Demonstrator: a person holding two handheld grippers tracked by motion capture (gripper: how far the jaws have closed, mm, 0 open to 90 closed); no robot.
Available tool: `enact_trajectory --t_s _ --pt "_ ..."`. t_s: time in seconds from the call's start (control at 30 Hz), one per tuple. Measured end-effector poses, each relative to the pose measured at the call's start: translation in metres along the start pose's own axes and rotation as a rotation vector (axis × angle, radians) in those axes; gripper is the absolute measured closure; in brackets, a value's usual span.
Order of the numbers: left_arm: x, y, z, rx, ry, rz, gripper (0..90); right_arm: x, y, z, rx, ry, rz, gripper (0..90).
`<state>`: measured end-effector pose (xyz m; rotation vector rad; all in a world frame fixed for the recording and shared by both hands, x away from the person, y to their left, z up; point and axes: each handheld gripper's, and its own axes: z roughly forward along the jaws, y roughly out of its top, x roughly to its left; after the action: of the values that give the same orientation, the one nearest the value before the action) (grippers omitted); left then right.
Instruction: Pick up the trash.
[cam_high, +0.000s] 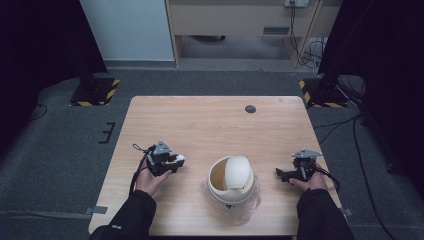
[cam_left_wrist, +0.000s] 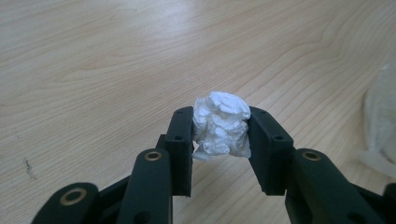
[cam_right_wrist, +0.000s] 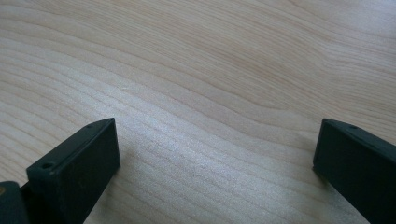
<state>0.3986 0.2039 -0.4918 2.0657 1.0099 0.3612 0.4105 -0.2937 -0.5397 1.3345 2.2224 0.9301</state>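
Note:
A crumpled white paper ball (cam_left_wrist: 220, 125) is pinched between the two black jaws of my left gripper (cam_left_wrist: 219, 140), held just above the wooden table. From above, that left gripper (cam_high: 176, 161) sits left of a small cream bin (cam_high: 231, 186), with the white paper ball (cam_high: 179, 159) at its tip. The bin has a tilted swing lid (cam_high: 237, 172) and a clear bag around it. My right gripper (cam_high: 281, 173) rests to the right of the bin. Its jaws stand wide apart over bare wood in the right gripper view, with nothing between them (cam_right_wrist: 215, 154).
The wooden table (cam_high: 210, 125) has a dark round grommet (cam_high: 250, 109) near its far edge. A bit of the bin's clear bag (cam_left_wrist: 380, 121) shows at the right edge of the left gripper view. Grey carpet and dark stands surround the table.

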Motion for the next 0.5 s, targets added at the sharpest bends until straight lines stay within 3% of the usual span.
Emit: enact_trajectory --t_s 0.5 --pt "-0.011 0.006 -0.032 -0.151 -0.026 -0.031 62.8 0.0 0.0 0.0 0.0 0.0 0.0 0.7"
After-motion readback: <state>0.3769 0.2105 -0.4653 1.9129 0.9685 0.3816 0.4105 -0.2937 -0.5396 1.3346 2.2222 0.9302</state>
